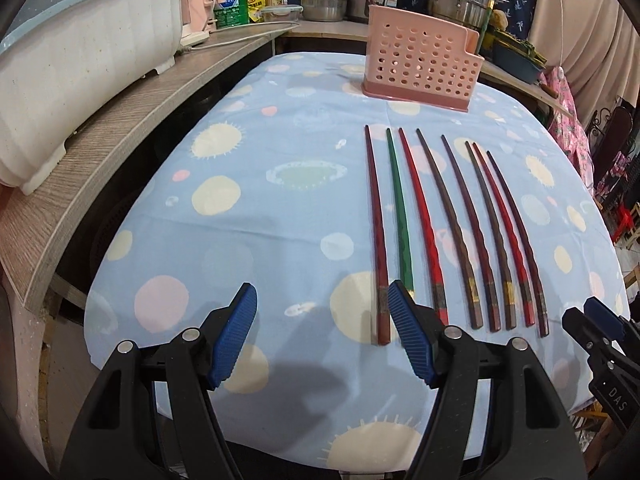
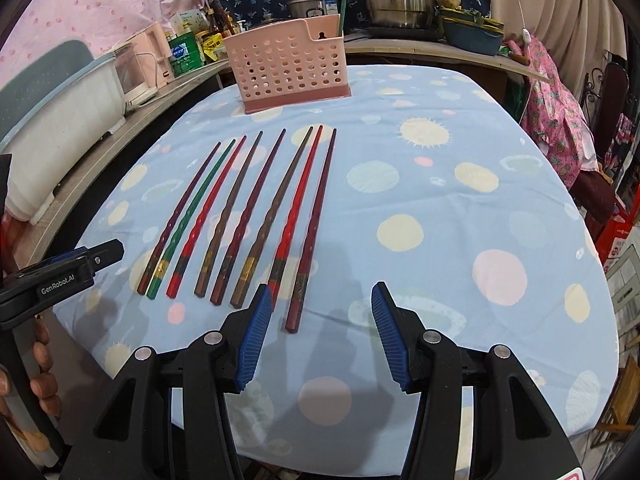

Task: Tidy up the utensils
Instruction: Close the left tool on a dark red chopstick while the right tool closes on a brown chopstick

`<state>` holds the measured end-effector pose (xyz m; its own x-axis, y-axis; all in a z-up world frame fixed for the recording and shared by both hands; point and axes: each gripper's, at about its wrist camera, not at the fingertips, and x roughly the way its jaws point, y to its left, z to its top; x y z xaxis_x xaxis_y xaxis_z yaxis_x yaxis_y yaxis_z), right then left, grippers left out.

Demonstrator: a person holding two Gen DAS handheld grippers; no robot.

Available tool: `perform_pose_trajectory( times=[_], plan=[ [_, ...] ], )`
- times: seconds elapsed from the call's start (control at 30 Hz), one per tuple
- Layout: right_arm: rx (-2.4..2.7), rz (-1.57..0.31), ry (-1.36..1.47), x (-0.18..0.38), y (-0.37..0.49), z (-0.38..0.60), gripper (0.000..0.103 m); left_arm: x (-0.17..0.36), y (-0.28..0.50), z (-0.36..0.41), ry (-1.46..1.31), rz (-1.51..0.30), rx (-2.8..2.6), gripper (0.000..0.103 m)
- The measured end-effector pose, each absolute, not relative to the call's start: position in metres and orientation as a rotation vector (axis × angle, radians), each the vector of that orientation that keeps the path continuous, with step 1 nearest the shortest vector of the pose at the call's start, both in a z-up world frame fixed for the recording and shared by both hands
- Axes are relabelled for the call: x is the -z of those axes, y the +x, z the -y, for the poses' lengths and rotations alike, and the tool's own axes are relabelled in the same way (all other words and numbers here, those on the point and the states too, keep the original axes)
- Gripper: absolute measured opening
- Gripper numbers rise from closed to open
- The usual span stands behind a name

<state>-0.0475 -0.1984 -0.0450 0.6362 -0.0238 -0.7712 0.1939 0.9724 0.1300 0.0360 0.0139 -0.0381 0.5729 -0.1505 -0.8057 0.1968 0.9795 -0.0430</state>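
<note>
Eight chopsticks (image 2: 256, 216) are laid side by side on a blue spotted tablecloth (image 2: 460, 216), thin tips pointing toward a pink perforated holder (image 2: 286, 66) that stands upright at the far end of the table. One green chopstick (image 1: 398, 204) is seen second from the left in the row, with a bright red one just beside it. Both grippers are held above the near edge of the cloth with nothing between the pads. The left gripper (image 1: 322, 300) is spread wide near the thick ends of the leftmost sticks, and the right gripper (image 2: 320, 300) is spread wide over the end of the rightmost dark stick (image 2: 312, 232).
</note>
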Motion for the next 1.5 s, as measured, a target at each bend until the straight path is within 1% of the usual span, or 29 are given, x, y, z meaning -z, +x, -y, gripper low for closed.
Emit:
perform_pose_trajectory(
  times=[0.1, 0.17, 0.2, 0.27, 0.33, 0.43, 0.6, 1.13, 1.2, 1.5],
  plan=[
    [0.123, -0.881, 0.204, 0.049, -0.047, 0.196, 0.048, 0.042, 0.035, -0.012, 0.066, -0.945, 0.209, 0.065],
    [0.122, -0.886, 0.199, 0.051, -0.045, 0.195, 0.044, 0.044, 0.035, -0.01, 0.068, -0.95, 0.212, 0.065],
    [0.122, -0.89, 0.197, 0.052, -0.044, 0.195, 0.04, 0.045, 0.035, -0.009, 0.069, -0.952, 0.213, 0.065],
    [0.118, -0.897, 0.199, 0.055, -0.042, 0.194, 0.038, 0.047, 0.034, -0.007, 0.073, -0.955, 0.215, 0.065],
    [0.111, -0.904, 0.201, 0.057, -0.041, 0.193, 0.032, 0.048, 0.035, -0.006, 0.078, -0.959, 0.219, 0.065],
    [0.106, -0.911, 0.198, 0.059, -0.039, 0.191, 0.026, 0.051, 0.035, -0.003, 0.081, -0.966, 0.221, 0.065],
    [0.103, -0.922, 0.19, 0.063, -0.037, 0.189, 0.022, 0.055, 0.034, -0.001, 0.085, -0.974, 0.222, 0.065],
    [0.142, -0.91, 0.159, 0.068, -0.03, 0.183, 0.021, 0.069, 0.045, -0.002, 0.097, -1.002, 0.219, 0.064],
    [0.149, -0.91, 0.155, 0.068, -0.029, 0.182, 0.021, 0.069, 0.046, -0.001, 0.099, -0.999, 0.225, 0.063],
    [0.186, -0.901, 0.155, 0.069, -0.026, 0.18, 0.021, 0.068, 0.053, 0.005, 0.135, -1.003, 0.276, 0.048]
  ],
)
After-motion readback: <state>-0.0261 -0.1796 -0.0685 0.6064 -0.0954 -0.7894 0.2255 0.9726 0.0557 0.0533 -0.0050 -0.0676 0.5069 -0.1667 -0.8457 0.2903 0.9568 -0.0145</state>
